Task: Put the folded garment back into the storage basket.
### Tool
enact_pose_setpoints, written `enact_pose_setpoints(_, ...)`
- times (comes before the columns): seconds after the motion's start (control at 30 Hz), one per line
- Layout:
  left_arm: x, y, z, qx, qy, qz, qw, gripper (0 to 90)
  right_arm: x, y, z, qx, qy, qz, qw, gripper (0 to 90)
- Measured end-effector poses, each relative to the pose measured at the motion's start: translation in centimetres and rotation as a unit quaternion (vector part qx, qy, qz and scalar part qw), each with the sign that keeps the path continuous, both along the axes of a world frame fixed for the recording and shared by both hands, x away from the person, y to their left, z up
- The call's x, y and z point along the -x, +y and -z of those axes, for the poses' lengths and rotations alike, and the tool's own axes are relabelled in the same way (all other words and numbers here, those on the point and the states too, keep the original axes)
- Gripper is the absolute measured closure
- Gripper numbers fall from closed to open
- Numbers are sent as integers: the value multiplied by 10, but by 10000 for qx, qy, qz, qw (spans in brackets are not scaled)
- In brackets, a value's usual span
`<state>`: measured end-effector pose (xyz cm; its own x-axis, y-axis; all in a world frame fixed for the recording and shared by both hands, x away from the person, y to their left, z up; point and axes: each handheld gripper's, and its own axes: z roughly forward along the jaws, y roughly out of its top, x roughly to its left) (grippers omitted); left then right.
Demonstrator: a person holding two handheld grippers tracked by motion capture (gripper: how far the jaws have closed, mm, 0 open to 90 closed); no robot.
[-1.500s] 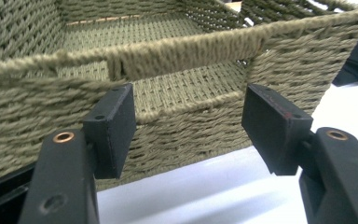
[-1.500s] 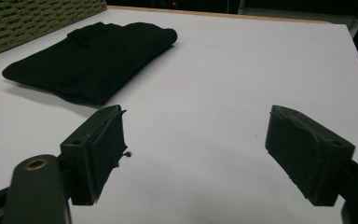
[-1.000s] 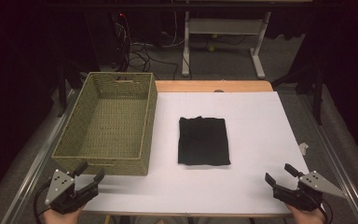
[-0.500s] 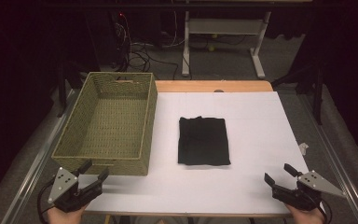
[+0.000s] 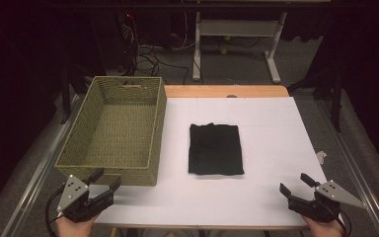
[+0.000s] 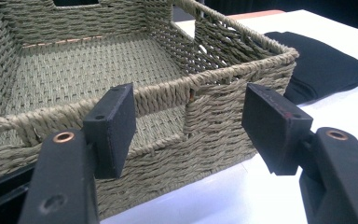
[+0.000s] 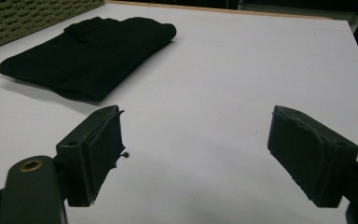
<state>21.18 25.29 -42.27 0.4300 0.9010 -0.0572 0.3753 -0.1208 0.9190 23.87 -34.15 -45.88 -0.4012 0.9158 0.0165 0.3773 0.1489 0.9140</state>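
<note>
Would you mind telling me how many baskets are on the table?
1. The basket sits on the table's left side, beside the folded black cloth; it looks empty. Nothing suggests another is hidden.

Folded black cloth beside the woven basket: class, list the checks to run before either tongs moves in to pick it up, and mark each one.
1. Folded black cloth lies flat on the white table, untouched: ok.
2. Left tongs open, nothing between them: ok.
3. Right tongs open, nothing between them: ok.
4. Woven basket holds nothing: ok.
5. Path from right tongs to cloth free: ok.
6. Cloth apart from the basket wall: ok.
</note>
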Motion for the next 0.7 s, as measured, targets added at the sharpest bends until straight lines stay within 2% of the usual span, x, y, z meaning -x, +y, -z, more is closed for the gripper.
enact_pose_setpoints(0.43,-4,-5,-4,-77,-17,-7,10000,321,0,-1,0,-32,20,8,10000,183)
enact_pose_setpoints(0.7,-12,-13,-13,-107,-77,136,9998,321,-1,-1,1,-36,28,17,10000,182)
